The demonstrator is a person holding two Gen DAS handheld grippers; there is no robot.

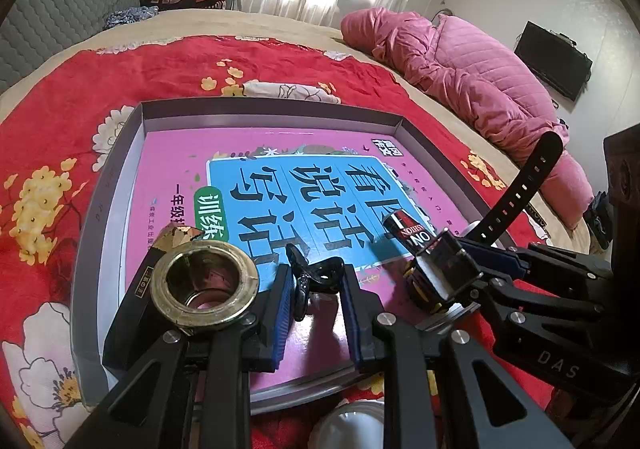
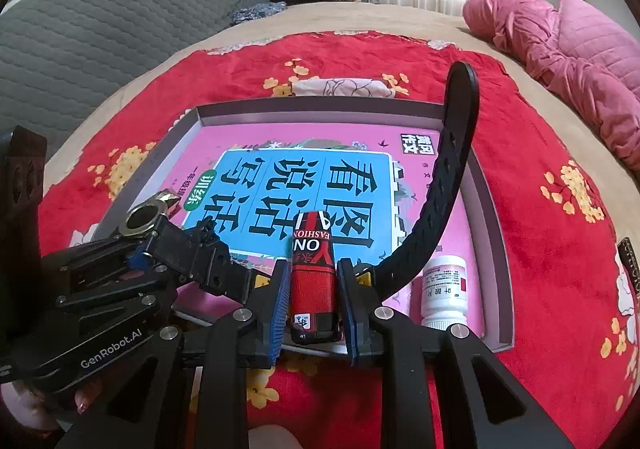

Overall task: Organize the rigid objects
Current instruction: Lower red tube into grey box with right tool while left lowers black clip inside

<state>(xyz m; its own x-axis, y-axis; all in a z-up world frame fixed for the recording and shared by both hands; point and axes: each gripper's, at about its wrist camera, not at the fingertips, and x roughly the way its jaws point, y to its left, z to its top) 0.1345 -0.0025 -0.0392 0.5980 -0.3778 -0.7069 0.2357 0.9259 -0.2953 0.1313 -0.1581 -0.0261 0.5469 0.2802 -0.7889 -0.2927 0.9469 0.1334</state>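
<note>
Over the grey tray [image 2: 505, 261] on the bed, the right gripper [image 2: 313, 289] has its fingers around a red-and-black lighter [image 2: 313, 273], the pads at its sides. Left gripper [image 1: 314, 301] is pinched narrow on a small black clip [image 1: 316, 275]. Risk: that arching black strap [image 2: 452, 185] snagging, or the white bottle [image 2: 444, 289] getting toppled.

Both tools are black plastic. The left gripper [image 1: 316, 313] and right gripper [image 2: 313, 301] have blue ribbed pads [image 2: 280, 301], silver round screws [image 2: 243, 314] and triangular cut-outs. White lettering reads "GenRobot.AI" on one body and "DAS" on the other.
</note>
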